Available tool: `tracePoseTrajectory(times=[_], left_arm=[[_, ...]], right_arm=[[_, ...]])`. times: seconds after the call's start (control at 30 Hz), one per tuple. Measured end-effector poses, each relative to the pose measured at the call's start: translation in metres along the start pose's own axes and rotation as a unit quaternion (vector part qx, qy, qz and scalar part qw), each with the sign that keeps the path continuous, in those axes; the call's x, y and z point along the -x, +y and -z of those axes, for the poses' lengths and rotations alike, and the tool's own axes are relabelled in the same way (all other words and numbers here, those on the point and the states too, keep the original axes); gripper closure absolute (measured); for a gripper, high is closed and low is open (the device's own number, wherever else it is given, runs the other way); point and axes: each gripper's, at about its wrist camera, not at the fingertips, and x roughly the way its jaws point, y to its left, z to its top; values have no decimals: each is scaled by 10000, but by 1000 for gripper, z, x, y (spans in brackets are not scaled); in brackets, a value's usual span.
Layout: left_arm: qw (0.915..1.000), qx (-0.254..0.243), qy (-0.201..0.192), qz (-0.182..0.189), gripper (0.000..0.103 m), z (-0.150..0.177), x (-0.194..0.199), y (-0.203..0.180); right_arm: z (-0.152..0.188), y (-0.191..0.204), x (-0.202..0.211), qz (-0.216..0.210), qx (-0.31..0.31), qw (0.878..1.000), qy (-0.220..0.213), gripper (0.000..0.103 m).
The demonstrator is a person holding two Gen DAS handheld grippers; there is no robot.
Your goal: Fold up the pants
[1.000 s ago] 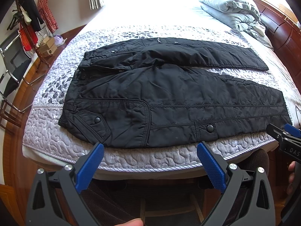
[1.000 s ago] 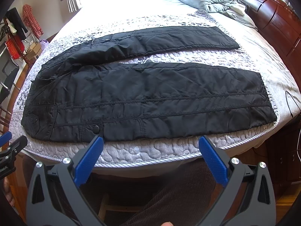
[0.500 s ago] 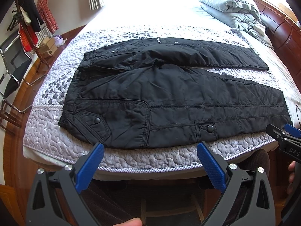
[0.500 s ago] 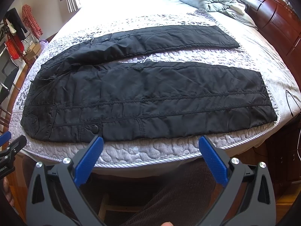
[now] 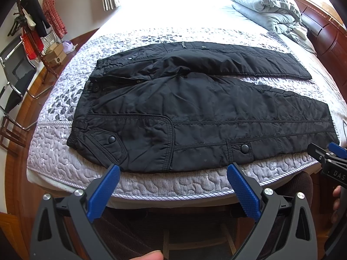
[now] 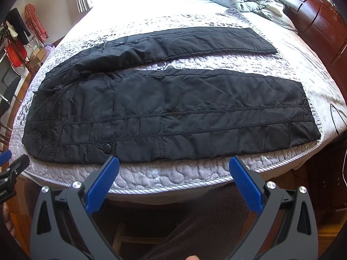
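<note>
Sunlit and wide, the bed (image 5: 65,164) wears a lilac quilted cover with a grey leaf print, and a folded grey duvet (image 5: 264,6) sits at its far right beside the dark wood headboard (image 5: 325,32). Off the left edge stand a clothes rack (image 5: 32,28) with hung garments, a metal chair (image 5: 15,80) and a cardboard box (image 5: 55,53) on the wood floor.

Black padded pants (image 5: 195,112) lie flat along the near edge of the bed, long axis running left to right: waistband at the left, both leg hems at the right. The legs are spread apart, the far leg (image 6: 206,41) angling away, cover showing between them. Snap buttons sit on the near hip pocket and on a tab along the near seam.

Both tongs hover just short of the mattress edge, touching nothing. The left gripper (image 5: 173,169) is released, blue pads wide apart, opposite the hip. The right gripper (image 6: 174,162) is likewise spread, opposite the near leg. White letters "DAS" show on the right tool's body at the left camera's right edge; the rest is cut off
</note>
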Motion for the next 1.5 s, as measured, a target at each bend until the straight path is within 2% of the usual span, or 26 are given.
tracePoseTrajectory(times=[0.2,0.27,0.33,0.4,0.47,0.53,0.6,0.73,0.8,0.87,1.0,1.13,1.23,1.27,1.33,1.47,1.5], left_arm=[[10000,-33,28,34,3,-2,-6,0],[9998,12,51,211,3,-9,-9,6],[9988,179,70,449,3,-21,-13,18],[9962,405,-81,771,3,-41,-15,39],[9942,531,-175,924,3,-66,-21,61],[9953,650,-212,682,3,-99,-37,90],[9943,912,-73,549,3,-127,-58,118],[9788,1843,586,681,3,-187,-124,199],[9703,2156,818,724,3,-203,-151,224],[9592,2424,1108,943,3,-219,-183,248],[9438,2854,1367,950,4,-234,-224,274],[9408,2907,1419,1011,4,-242,-241,276],[9420,2821,1414,1148,5,-247,-245,269],[9418,2811,1389,1213,6,-252,-247,270],[9411,2747,1382,1407,18,-257,-250,267],[9421,2655,1420,1474,33,-265,-261,265],[9412,2672,1449,1474,40,-264,-262,266]], right_arm=[[-4,0,-4,-37,8,10000,32,2],[-10,-1,-3,-192,47,9998,-29,2],[-20,-6,0,-84,80,9998,-145,2],[-33,-14,6,236,97,9989,-403,2],[-55,-26,15,829,181,9930,-816,2],[-79,-37,19,1295,323,9842,-1167,2],[-98,-50,17,1453,383,9803,-1286,2],[-144,-75,-3,1400,509,9804,-1289,2],[-159,-84,-17,1409,519,9809,-1235,2],[-175,-91,-33,1341,583,9825,-1158,2],[-190,-91,-64,1369,745,9827,-1001,2],[-206,-96,-94,1385,782,9838,-829,2],[-215,-100,-114,1395,813,9843,-716,2],[-217,-100,-119,1433,824,9837,-713,2],[-219,-102,-124,1451,814,9836,-703,2],[-220,-104,-133,1381,813,9849,-663,2],[-219,-104,-135,1384,831,9846,-667,2]])
